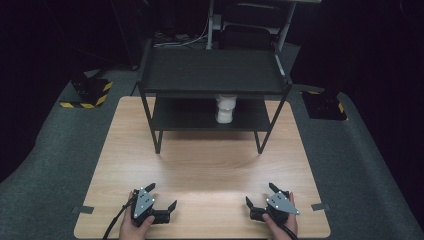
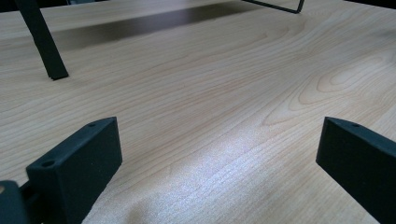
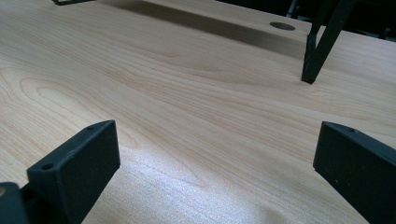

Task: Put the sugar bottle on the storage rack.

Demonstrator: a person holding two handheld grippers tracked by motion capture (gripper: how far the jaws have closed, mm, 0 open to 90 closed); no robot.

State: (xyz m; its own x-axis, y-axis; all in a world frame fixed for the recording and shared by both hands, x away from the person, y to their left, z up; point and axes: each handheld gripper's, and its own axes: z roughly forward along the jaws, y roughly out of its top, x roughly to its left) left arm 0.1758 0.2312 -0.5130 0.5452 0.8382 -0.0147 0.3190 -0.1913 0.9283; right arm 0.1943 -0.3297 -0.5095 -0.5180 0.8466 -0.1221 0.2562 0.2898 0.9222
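My left gripper (image 1: pixel 161 196) rests near the front left of a light wooden table (image 1: pixel 210 165), held by a hand, its jaws wide apart with nothing between them. My right gripper (image 1: pixel 260 194) mirrors it at the front right, also open and empty. In the left gripper view the left gripper (image 2: pixel 219 144) faces bare wood and a black shelf leg (image 2: pixel 44 42). The right gripper (image 3: pixel 217 144) in its own view faces another shelf leg (image 3: pixel 317 51). A white container (image 1: pixel 225 107) stands on the lower level of a black two-level shelf (image 1: pixel 212 70), its top hidden by the upper level.
The shelf stands across the back half of the table on thin black legs. A round hole (image 3: pixel 282 25) is cut in the tabletop beyond the leg. Grey tape tabs (image 1: pixel 82 209) mark the table's front edges. Yellow-and-black striped bases (image 1: pixel 87 92) sit on the grey floor on both sides.
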